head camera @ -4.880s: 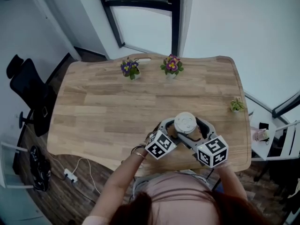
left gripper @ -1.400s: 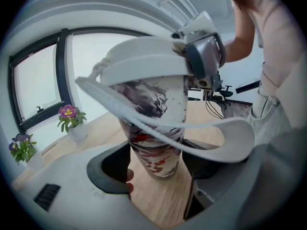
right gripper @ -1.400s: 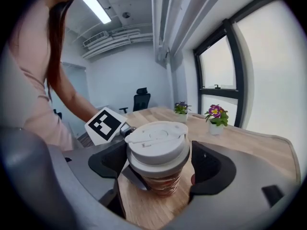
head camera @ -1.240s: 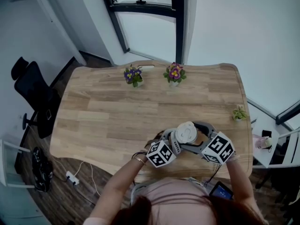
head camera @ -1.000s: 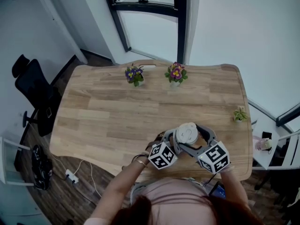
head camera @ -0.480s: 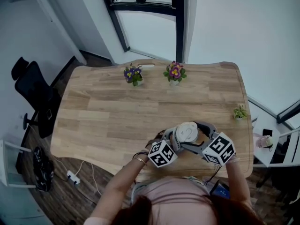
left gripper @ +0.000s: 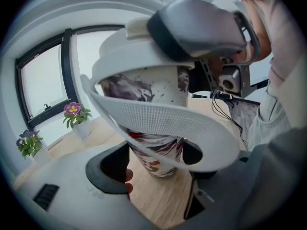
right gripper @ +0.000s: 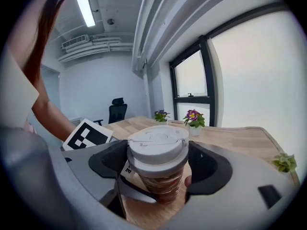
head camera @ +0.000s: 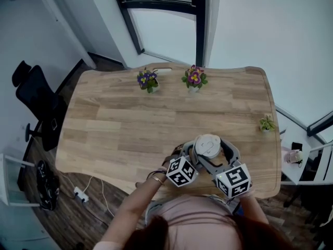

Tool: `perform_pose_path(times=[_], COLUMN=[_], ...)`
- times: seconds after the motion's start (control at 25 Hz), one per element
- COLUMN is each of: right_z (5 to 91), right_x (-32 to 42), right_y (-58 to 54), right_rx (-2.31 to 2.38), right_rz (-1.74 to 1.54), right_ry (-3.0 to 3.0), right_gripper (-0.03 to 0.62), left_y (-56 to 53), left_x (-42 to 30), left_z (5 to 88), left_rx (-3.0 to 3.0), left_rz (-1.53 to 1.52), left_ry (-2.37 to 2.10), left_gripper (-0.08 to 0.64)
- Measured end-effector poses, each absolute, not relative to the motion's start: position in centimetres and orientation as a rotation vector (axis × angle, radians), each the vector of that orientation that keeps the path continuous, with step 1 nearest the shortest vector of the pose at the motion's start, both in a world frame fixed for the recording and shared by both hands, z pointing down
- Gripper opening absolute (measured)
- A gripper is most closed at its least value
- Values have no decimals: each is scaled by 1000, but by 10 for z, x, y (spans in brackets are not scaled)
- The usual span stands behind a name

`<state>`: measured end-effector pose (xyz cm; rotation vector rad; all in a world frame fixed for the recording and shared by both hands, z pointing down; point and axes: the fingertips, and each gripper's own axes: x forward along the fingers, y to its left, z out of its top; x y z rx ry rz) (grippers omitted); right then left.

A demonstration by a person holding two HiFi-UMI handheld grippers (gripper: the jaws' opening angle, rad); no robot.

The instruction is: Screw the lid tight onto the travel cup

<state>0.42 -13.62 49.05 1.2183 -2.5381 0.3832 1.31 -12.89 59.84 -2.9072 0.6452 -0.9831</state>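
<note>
Standing upright at the table's (head camera: 130,124) near edge, the brown-patterned cup (right gripper: 163,186) carries a white lid (right gripper: 157,145). The left gripper (left gripper: 156,163) clamps the cup's lower body; the right gripper (right gripper: 158,164) closes on the lid. Head view shows only the lid's top; left gripper view shows the base on the wood.

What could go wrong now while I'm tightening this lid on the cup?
The left gripper clamps the travel cup low down, while the right gripper grips the lid up top: the cup may twist or tip. It also stands near the front edge of the table, so a slip could drop it.
</note>
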Motion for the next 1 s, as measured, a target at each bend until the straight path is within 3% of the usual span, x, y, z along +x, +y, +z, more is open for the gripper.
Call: perform_pose_path(times=[0.36, 1.0], right_z=[494, 492], right_x=[-6, -2], right_y=[-138, -139], right_rx=[721, 1043], right_rz=[282, 306], right_ry=[-2550, -2550], right_gripper=[383, 391], left_y=[-128, -129], left_x=[15, 18], left_z=[600, 602], left_rx=[-2929, -2902], left_rz=[-993, -1008], left_ry=[517, 664], left_gripper=[336, 345])
